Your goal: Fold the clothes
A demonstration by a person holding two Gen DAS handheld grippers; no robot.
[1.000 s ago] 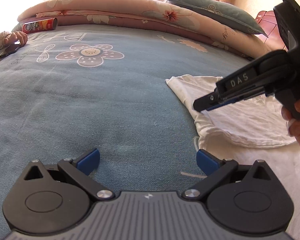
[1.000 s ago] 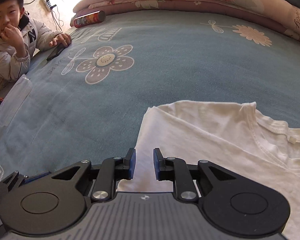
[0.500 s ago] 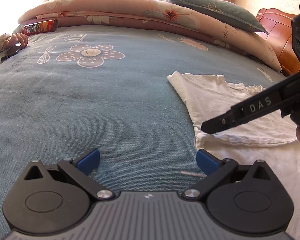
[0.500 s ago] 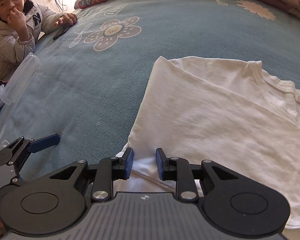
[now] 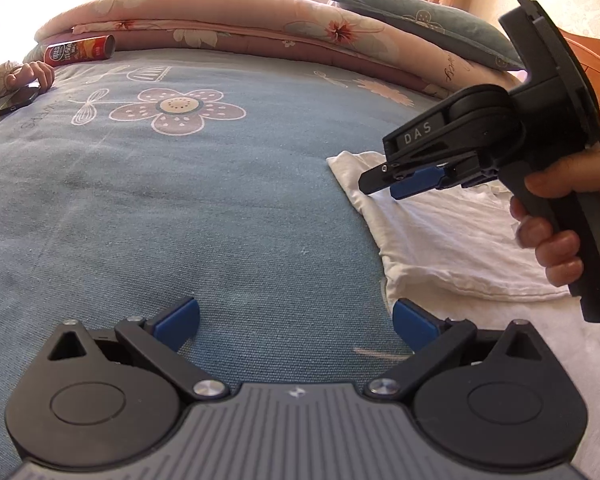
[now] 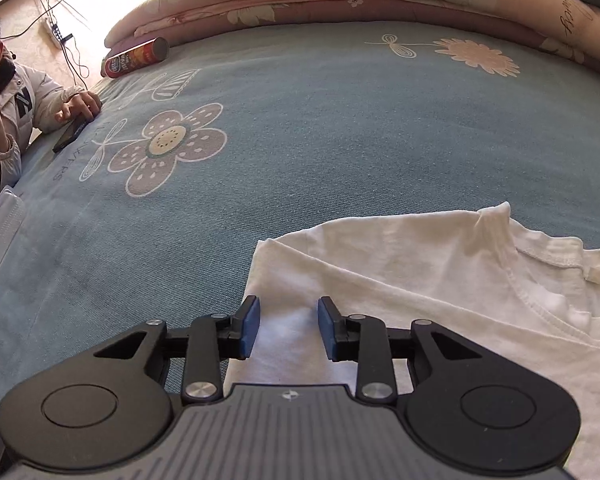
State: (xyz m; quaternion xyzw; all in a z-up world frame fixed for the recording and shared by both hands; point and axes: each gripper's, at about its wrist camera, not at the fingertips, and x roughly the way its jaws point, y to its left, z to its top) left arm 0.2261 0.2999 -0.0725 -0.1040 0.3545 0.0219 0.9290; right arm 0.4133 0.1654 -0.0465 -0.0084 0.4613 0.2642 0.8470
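Your white shirt [image 6: 440,280] lies flat on the bed [image 6: 320,120], on the right side of what both cameras see, neckline [image 6: 548,256] away from you and to the right, one side already turned in so a doubled layer with a straight folded edge runs along its left. In the left view that layer ends in a soft rounded hem [image 5: 480,284] lying across the cloth beneath. Your right gripper [image 6: 286,326] hovers directly over the shirt's near left part, jaws partly open with only bare cloth showing between them, nothing gripped. Your left gripper [image 5: 296,320] is over blue bedspread, jaws spread wide and empty; the shirt's edge starts just beside its right pad [image 5: 414,322] and runs away up-right. So the right hand [image 5: 556,224] is the nearer one; the left has to come rightward to reach cloth. The shirt's long axis looks to run from you toward the neckline, though its lower end is out of frame. Thin cotton knit, slack, lightly creased, ribbed collar with a small tag [image 6: 594,276]; expect it to drag and bunch on the coarse woven bedspread. The fold is partway by the look of it; whether the next crease is crosswise or another side fold, the frames don't settle. A can [image 6: 136,58] and a phone [image 6: 74,132] lie well apart at the far left, with a person beside the bed there.
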